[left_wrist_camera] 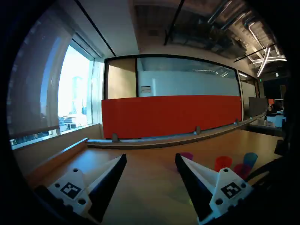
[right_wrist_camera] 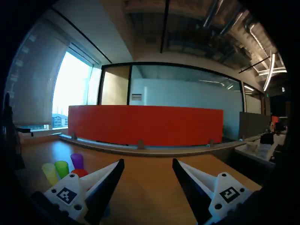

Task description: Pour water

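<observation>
In the left gripper view, the left hand-held gripper [left_wrist_camera: 150, 155] was wide open and empty over the wooden worktop [left_wrist_camera: 150, 195], an orange plastic cup [left_wrist_camera: 222, 163] standing beyond its right finger. In the right gripper view, the right hand-held gripper [right_wrist_camera: 147, 159] was equally spread and empty, a green plastic cup [right_wrist_camera: 62, 168] standing low left. A cup was judged best centred between the jaws and gripped level before tilting.

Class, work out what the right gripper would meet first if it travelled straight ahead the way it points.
Probably the orange screen at the far edge of the table. Ahead of the open right gripper the table looks bare; the cups stand off to its left. Depth is uncertain.
</observation>
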